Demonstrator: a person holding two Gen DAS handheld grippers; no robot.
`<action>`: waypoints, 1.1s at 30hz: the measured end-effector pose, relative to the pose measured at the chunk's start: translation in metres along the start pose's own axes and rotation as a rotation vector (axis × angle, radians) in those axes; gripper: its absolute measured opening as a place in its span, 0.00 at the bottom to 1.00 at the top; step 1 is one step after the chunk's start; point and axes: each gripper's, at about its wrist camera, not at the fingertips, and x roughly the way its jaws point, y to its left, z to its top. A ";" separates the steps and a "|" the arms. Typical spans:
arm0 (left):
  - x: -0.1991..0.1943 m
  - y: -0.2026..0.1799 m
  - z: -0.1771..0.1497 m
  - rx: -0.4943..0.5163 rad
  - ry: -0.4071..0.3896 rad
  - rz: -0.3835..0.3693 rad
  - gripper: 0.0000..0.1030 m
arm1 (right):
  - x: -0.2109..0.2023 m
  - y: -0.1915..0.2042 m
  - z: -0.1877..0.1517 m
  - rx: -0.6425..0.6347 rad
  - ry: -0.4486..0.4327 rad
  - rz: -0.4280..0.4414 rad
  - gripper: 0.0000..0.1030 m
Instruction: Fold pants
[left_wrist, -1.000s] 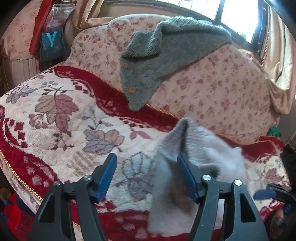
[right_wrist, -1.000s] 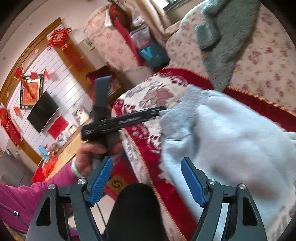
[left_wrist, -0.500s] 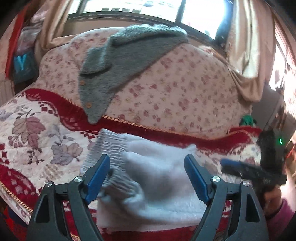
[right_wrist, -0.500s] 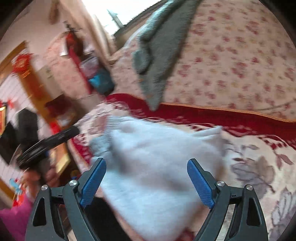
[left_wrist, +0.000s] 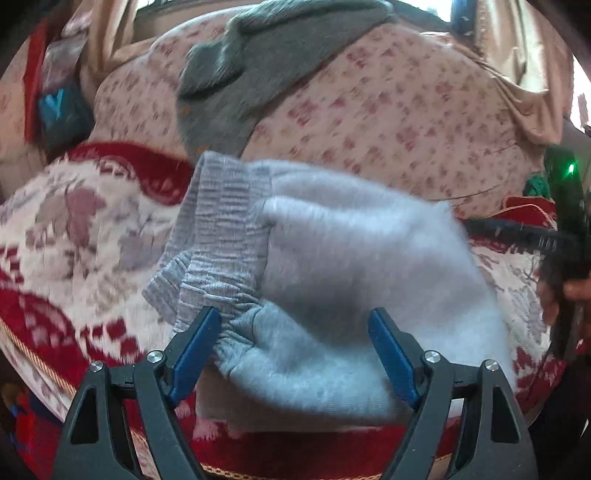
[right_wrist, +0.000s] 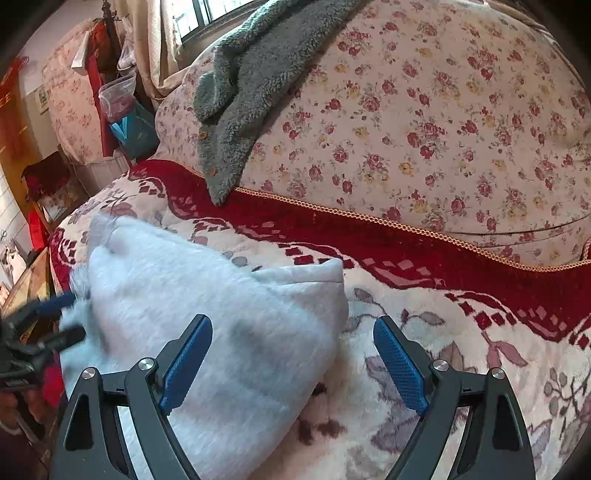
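1. The pants (left_wrist: 351, 266) now lie as a compact folded bundle on the red-and-cream floral sofa cover (right_wrist: 461, 350); 1 second ago the left gripper was holding a bunch of the grey fabric up off the seat.
2. The left gripper (left_wrist: 295, 350) has let go since then: its blue fingers (left_wrist: 195, 343) stand wide apart, straddling the near edge of the bundle beside the ribbed waistband (left_wrist: 221, 229) and clamping nothing.
3. The right gripper (right_wrist: 291, 365) is likewise spread open, with its left finger over the bundle's edge and its right finger over bare cover; it holds nothing.
4. Judged from this, the fold has been laid down and released, so the task looks close to done, perhaps needing only a tidy of the waistband, which sits rumpled.
5. A grey fuzzy cardigan (right_wrist: 258, 81) is draped over the floral backrest (right_wrist: 443, 129), well apart from the pants.
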 end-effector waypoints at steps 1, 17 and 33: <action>0.002 0.002 -0.004 0.002 -0.002 0.006 0.79 | 0.005 -0.005 0.003 0.020 0.006 0.007 0.90; 0.010 0.024 -0.017 -0.080 -0.036 -0.043 0.81 | 0.041 -0.016 0.042 0.091 0.048 0.187 0.21; 0.016 0.023 -0.017 -0.081 -0.048 -0.038 0.88 | 0.054 -0.011 0.043 0.045 0.064 0.036 0.21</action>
